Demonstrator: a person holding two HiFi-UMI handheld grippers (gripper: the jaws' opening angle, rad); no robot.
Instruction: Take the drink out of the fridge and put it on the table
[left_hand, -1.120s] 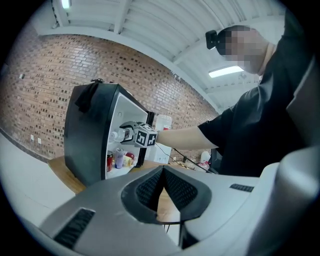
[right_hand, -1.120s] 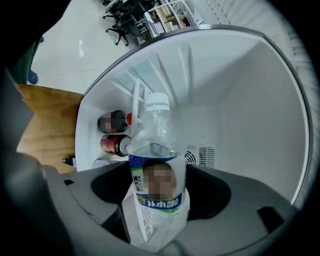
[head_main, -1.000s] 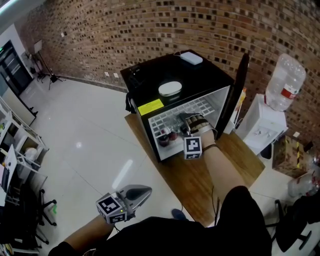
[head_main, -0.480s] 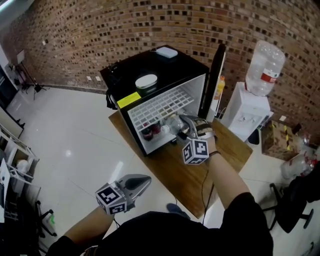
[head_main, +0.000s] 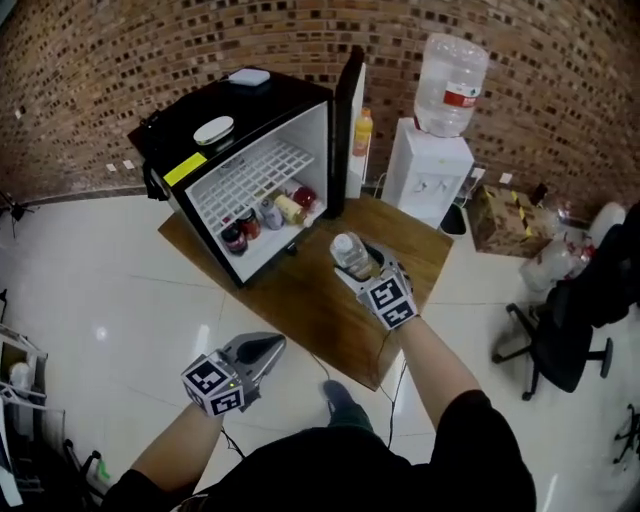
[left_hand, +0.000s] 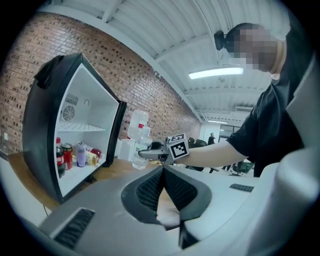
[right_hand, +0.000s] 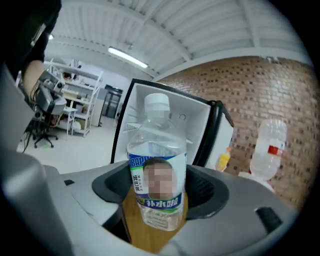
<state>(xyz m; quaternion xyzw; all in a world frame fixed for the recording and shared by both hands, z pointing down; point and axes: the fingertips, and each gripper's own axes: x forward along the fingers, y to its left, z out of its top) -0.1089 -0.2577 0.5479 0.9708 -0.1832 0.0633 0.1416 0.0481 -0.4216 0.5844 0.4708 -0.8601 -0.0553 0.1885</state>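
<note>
Two grippers in play: at left, the grey left gripper hangs idle, jaws pressed together, empty. Rightward, the right gripper clamps the clear plastic water bottle at its labelled waist, upright over the brown wooden table. Light, slick, crushable by the look of it, so that mid-body hold suits.

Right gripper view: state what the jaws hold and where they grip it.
The right gripper holds a clear water bottle upright, jaws clamped on its labelled lower body. The left gripper is shut, empty.
</note>
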